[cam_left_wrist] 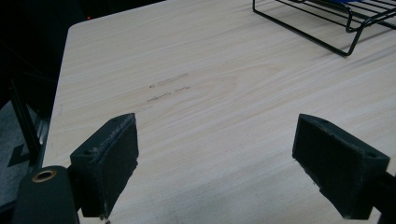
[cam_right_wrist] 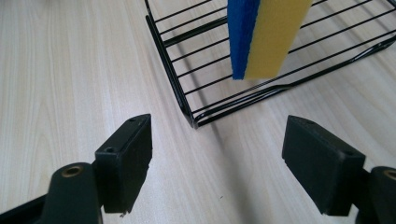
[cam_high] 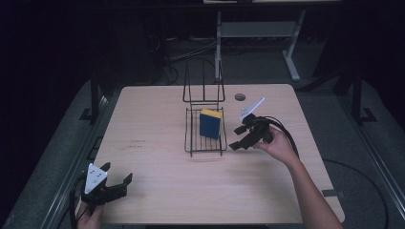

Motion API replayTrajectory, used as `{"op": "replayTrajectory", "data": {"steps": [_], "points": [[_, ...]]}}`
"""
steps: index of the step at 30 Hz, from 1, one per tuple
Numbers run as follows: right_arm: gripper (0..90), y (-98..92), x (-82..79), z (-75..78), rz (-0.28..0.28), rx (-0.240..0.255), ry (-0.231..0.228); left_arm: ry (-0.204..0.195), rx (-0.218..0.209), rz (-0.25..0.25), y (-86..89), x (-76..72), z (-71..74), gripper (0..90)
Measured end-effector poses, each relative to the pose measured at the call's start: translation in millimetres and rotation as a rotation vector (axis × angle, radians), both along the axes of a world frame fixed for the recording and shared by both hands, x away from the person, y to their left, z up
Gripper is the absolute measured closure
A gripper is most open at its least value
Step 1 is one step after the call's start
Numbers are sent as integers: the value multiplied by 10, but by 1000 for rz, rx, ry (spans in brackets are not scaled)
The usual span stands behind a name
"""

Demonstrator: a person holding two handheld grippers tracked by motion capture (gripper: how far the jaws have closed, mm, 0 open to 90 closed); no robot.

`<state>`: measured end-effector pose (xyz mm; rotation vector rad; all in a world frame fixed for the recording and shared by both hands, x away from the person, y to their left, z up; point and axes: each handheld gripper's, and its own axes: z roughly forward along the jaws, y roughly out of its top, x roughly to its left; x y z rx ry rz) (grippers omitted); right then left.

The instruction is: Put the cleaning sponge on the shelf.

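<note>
A black wire rack (cam_high: 206, 138) stands mid-table with a blue and yellow sponge (cam_high: 210, 123) upright in it. In the right gripper view the sponge (cam_right_wrist: 266, 35) stands on edge on the rack's wires (cam_right_wrist: 187, 70), just beyond the jaws. My right gripper (cam_high: 241, 137) hovers just right of the rack, open, with nothing between its jaws (cam_right_wrist: 217, 163). My left gripper (cam_high: 116, 177) rests near the table's front left corner, open and empty (cam_left_wrist: 215, 163); bare wood lies between its jaws, and a corner of the rack (cam_left_wrist: 345, 35) shows far ahead.
The light wooden table (cam_high: 157, 191) has a round cable hole (cam_high: 240, 97) near its back edge. The rack's tall wire back (cam_high: 204, 86) rises behind the sponge. A white desk frame (cam_high: 291, 52) and cables stand on the dark floor beyond.
</note>
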<state>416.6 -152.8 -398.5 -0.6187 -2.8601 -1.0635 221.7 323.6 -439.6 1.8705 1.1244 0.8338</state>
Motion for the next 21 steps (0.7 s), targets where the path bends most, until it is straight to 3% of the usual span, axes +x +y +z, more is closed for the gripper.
{"op": "replayTrajectory", "data": {"steps": [21], "points": [[239, -143, -155, -70, -8, 13, 1, 2, 1, 2, 0, -4, -6, 139]]}}
